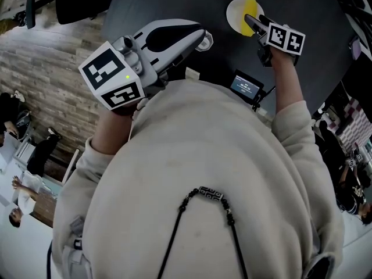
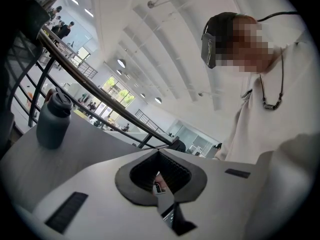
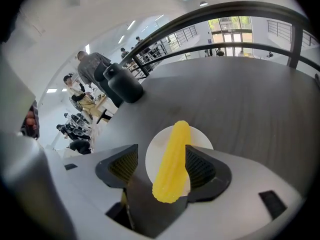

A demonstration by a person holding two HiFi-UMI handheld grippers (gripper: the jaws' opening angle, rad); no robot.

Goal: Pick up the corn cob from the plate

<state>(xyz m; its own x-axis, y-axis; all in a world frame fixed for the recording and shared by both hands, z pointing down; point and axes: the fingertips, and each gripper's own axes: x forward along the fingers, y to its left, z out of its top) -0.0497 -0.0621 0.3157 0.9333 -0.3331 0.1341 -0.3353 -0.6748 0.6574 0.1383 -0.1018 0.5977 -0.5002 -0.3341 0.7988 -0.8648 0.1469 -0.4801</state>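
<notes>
Your right gripper (image 3: pixel 162 165) is straddling, fingers apart, the ridged yellow corn cob (image 3: pixel 172 156) on the round white plate (image 3: pixel 151 159); your left gripper (image 2: pixel 160 173) is pressing its fingers together.

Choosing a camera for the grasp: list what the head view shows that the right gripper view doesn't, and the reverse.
Head view only: the left gripper, the person's necklace, a small screen. Right gripper view only: a dark bottle, and the jaws of the right gripper standing apart, the corn cob between them. Both: the corn cob, its white plate, the dark table.

Bright, even indoor light; fisheye bending and dark vignette at edges; faint shadows
</notes>
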